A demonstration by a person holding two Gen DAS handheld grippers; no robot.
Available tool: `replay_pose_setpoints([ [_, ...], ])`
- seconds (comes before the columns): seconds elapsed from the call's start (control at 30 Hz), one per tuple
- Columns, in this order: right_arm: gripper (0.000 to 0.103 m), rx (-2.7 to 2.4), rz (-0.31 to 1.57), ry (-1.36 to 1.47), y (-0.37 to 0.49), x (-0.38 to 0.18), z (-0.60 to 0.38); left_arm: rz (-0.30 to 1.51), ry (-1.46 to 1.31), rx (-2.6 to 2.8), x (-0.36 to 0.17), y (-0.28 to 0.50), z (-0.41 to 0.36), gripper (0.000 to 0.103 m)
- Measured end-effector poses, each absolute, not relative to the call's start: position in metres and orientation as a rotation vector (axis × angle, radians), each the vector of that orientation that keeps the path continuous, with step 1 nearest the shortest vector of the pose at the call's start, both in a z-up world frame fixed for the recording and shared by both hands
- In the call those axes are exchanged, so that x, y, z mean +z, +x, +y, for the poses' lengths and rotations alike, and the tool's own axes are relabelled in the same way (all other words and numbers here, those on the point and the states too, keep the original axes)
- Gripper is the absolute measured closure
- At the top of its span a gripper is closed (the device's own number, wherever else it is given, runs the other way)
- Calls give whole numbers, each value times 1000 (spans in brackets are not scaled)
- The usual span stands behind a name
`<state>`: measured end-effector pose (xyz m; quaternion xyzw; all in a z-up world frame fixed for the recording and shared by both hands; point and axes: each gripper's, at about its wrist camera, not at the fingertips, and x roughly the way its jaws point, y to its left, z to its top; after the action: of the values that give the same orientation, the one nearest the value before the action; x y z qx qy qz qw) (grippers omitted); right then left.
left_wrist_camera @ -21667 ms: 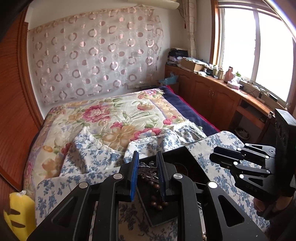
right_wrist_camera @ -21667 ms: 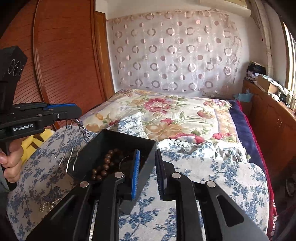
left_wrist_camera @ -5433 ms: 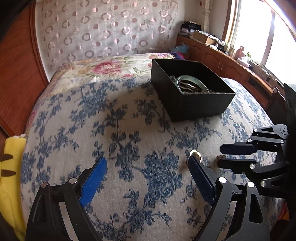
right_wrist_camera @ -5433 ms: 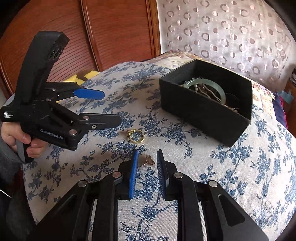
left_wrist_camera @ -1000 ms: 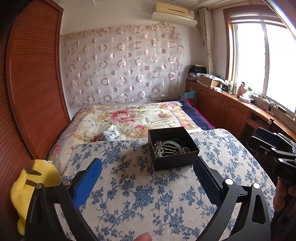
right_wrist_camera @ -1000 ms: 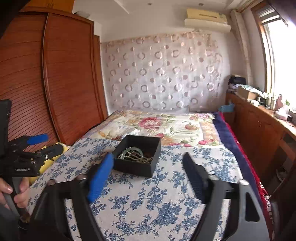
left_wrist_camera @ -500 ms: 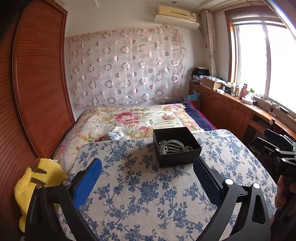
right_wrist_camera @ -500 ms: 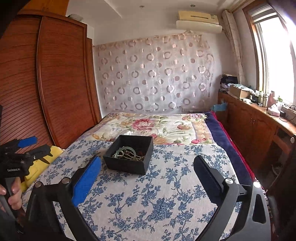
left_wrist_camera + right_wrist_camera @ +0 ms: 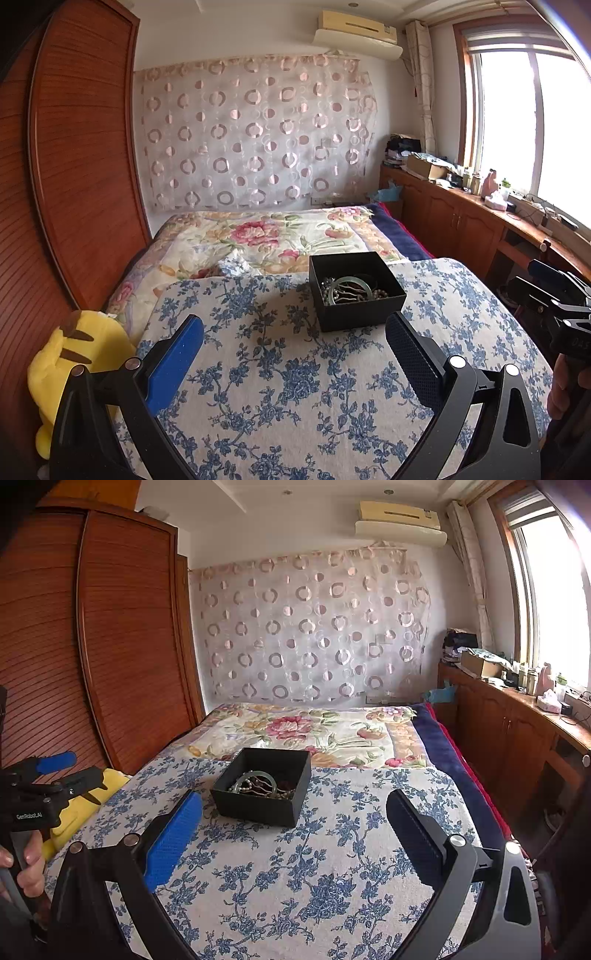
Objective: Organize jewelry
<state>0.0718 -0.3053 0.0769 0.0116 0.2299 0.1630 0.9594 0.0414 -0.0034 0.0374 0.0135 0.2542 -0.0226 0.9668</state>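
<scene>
Both spread wide and holding nothing, left gripper (image 9: 293,350) marked "GenRobot.AI" and right gripper (image 9: 293,830), above blue-flowered cloth (image 9: 295,387) with black box (image 9: 356,291) of jewelry (image 9: 347,290) ahead.

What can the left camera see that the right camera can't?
Only the left wrist view shows the whole yellow plush toy beside the bed, and the right gripper at its right edge.

Only the right wrist view shows the left gripper and the hand holding it, at its left edge; the plush is mostly hidden there.

Both show the black box of jewelry sitting on the blue flowered cloth, with a green bangle inside. Both grippers are open and empty, held back from the box.
</scene>
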Motion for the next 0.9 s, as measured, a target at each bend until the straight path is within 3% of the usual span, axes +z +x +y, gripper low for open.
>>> replay_pose_setpoints([
  [0.9, 3, 323, 466, 28, 72, 78, -307, 498, 19, -52, 40, 35, -6, 8],
])
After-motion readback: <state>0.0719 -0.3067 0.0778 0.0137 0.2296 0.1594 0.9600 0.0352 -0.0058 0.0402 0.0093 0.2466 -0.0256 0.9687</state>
